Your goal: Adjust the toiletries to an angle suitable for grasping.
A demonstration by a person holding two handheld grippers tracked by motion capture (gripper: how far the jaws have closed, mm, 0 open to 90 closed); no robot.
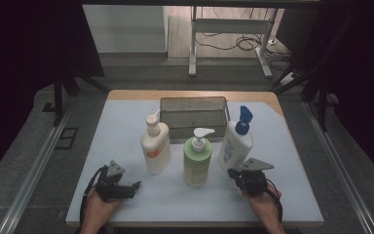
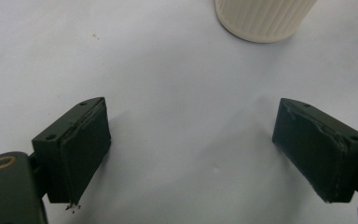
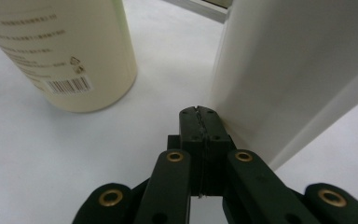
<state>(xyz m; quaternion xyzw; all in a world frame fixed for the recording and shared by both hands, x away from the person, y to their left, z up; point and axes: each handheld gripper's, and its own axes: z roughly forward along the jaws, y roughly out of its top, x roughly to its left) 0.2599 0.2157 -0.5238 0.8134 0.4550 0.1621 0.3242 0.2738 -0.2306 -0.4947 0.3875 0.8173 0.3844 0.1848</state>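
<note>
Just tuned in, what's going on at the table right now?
A person holds a gripper in each hand near the table's front edge. The left gripper is open and empty, near the cream pump bottle. The right gripper is shut on nothing, beside the white bottle with the blue pump. The green pump bottle and wire basket are untouched.

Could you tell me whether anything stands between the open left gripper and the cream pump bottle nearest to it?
Nothing visible does. In the left gripper view, bare white table lies between the left gripper, jaws wide apart, and the base of the cream pump bottle. The high view shows the same open gap.
</note>
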